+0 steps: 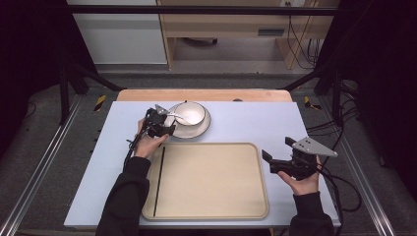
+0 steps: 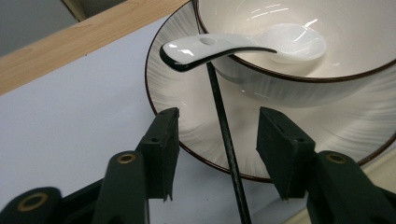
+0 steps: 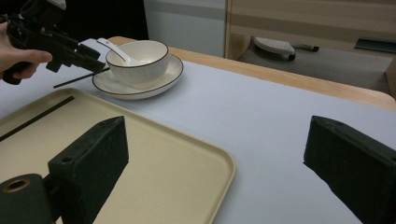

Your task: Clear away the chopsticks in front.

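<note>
A white bowl with a dark rim stands on a matching plate, and a white spoon rests in the bowl with its handle over the rim. A thin black chopstick leans against the bowl, up from the plate's near edge. My left gripper is at the plate's left side with its jaws on either side of that chopstick, both pads clear of it. A second black chopstick lies along the left side of the beige tray. My right gripper is open just right of the tray, holding nothing.
The tray sits on a pale blue mat that covers a wooden table. Cables trail off the table's right side. Metal frame rails run along both sides, and shelving stands on the floor beyond the table.
</note>
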`<state>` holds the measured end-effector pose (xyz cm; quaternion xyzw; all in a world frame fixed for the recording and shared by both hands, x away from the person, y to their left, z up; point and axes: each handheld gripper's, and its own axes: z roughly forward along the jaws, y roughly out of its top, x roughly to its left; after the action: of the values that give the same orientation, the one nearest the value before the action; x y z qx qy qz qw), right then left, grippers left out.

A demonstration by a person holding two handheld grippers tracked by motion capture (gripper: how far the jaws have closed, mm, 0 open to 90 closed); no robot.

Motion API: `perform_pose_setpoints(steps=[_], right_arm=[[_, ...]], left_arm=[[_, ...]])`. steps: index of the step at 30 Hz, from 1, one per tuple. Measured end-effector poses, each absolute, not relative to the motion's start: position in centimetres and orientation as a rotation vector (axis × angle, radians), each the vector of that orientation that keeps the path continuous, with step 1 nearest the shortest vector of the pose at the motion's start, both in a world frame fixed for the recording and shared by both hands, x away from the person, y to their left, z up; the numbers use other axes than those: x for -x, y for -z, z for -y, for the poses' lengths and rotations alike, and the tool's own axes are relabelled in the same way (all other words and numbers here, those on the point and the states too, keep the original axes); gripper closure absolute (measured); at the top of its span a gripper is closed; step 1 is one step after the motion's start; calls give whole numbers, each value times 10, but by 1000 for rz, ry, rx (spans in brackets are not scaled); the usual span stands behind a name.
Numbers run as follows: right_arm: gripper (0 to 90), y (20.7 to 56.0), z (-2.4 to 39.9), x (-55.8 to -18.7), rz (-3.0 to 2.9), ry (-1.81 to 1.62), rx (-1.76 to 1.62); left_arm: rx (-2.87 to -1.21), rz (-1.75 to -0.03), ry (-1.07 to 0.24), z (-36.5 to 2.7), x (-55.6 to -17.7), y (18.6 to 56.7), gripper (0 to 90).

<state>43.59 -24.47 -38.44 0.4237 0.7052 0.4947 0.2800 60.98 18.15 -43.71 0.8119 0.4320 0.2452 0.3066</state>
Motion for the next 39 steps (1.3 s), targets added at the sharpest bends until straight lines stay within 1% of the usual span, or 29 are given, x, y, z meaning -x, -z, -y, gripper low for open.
perform_pose_setpoints(steps=[9,16,24,33,39], right_arm=[[66,386,244,-437,-1899,-1319,-1136],[66,385,245,-437,-1897,-1321,-1133],[66,385,245,-436,-1895,-1323,-1135],[66,385,245,-436,-1897,-1324,-1132],[66,385,245,-436,-1897,-1323,-1131]], left_arm=[[-2151,-1143,-628,-176,-619,443,633],[-2159,-1167,-584,-174,-624,450,701],[-2138,-1217,-577,-175,-625,452,801],[-2121,-1260,-590,-177,-625,452,848],[-2099,-1267,-591,-179,-622,451,852]])
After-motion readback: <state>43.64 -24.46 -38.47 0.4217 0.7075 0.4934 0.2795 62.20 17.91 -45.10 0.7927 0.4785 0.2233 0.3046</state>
